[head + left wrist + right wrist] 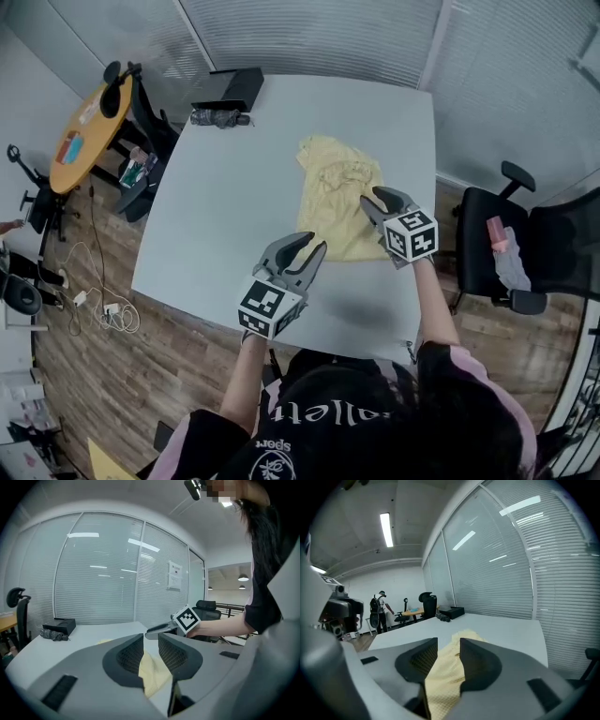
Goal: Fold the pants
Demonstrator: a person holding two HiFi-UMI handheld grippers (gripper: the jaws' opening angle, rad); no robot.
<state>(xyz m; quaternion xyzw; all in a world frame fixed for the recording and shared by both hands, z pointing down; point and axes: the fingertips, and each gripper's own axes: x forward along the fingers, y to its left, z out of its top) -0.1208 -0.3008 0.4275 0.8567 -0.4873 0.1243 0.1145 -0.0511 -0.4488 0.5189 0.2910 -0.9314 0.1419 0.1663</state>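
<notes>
Your left gripper (313,244) and right gripper (374,198) hover over the table (234,206), jaws part-open and empty. One pants (336,192) lies beneath the right gripper. One box (228,89) and one bundle (217,118) sit at the far edge, well apart.

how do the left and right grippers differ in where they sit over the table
The right gripper hangs over the yellow pants; the left gripper is over bare table beside their near corner. The right gripper reaches farther from the person than the left gripper. Both have fingers apart, gripping nothing.
</notes>
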